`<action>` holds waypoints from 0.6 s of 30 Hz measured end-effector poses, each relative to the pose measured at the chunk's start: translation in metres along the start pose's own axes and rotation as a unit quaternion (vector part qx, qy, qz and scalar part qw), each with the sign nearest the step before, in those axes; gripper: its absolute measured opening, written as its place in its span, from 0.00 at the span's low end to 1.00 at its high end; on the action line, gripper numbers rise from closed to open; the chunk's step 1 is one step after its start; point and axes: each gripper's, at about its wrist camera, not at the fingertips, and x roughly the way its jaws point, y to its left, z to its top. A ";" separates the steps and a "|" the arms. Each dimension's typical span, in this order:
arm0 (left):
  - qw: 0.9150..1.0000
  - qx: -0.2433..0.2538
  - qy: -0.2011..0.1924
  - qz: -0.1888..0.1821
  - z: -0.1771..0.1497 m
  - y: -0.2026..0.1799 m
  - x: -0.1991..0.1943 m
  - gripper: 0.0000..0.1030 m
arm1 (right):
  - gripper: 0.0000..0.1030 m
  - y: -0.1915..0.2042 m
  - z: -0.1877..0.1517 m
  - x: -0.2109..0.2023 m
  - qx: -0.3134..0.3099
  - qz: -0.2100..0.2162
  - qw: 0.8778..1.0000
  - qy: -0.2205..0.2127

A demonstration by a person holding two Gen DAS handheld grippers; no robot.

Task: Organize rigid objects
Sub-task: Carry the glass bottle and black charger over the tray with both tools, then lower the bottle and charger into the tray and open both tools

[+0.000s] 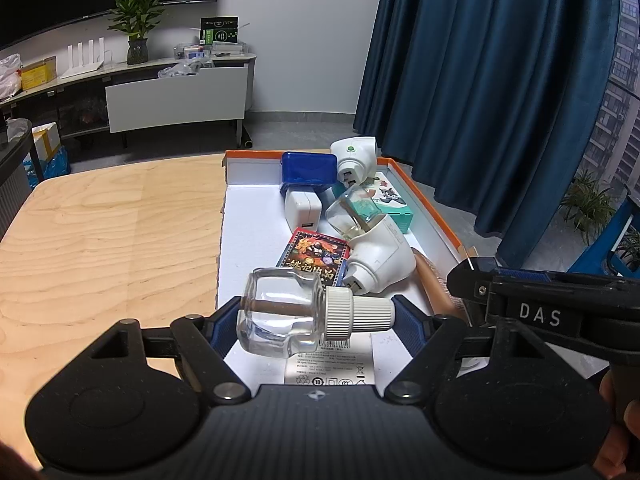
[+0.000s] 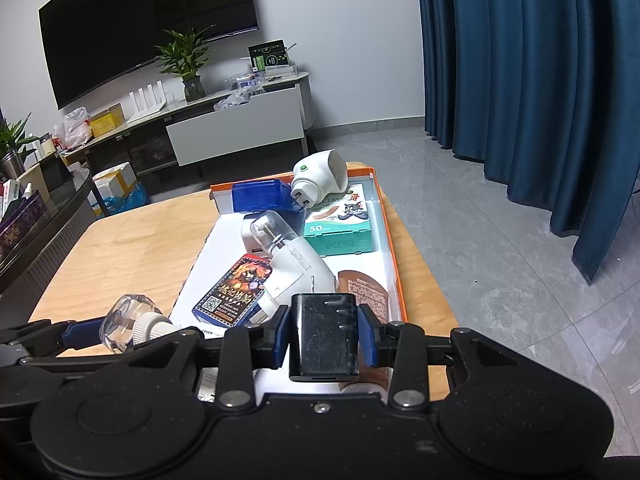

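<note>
Left wrist view: left gripper [image 1: 316, 316] clamps a clear glass bottle [image 1: 280, 312]; right gripper [image 2: 325, 334] clamps a glossy black adapter [image 2: 324, 336].

The tray [image 2: 394, 256] sits on the worktop's [image 2: 132, 248] right side; card box [image 2: 232, 292] near, plug-in heater [image 2: 318, 176] far

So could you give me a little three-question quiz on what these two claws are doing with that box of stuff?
1. True or false: the left claw holds a clear bottle with a white cap.
2. What does the right claw grip? A) blue case B) black block C) card pack
3. Fill in: the tray has an ______ rim.

Key:
1. True
2. B: the black block; the blue case and card pack lie in the tray.
3. orange
</note>
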 end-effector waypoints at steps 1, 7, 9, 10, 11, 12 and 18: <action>1.000 0.001 0.000 0.000 0.000 0.000 0.000 0.77 | 0.42 0.000 0.000 0.001 0.000 0.000 1.000 0.001; 1.000 0.003 0.001 0.001 0.000 -0.001 0.002 0.77 | 0.42 -0.002 -0.001 0.006 0.000 0.000 1.000 0.004; 1.000 0.003 0.002 0.001 0.000 0.000 0.002 0.77 | 0.42 -0.002 -0.001 0.009 -0.001 0.000 1.000 0.006; 1.000 0.003 0.002 0.001 0.000 0.000 0.002 0.77 | 0.42 -0.002 0.000 0.010 0.001 0.001 1.000 0.006; 1.000 0.003 0.002 0.000 0.000 0.000 0.003 0.77 | 0.42 -0.003 0.000 0.012 0.002 0.002 1.000 0.006; 1.000 0.003 0.003 0.001 0.000 0.001 0.004 0.77 | 0.43 -0.004 0.000 0.013 0.004 0.006 1.000 0.007; 1.000 0.007 0.006 -0.001 0.000 0.000 0.007 0.77 | 0.47 -0.010 0.004 0.007 0.019 0.022 1.000 -0.008</action>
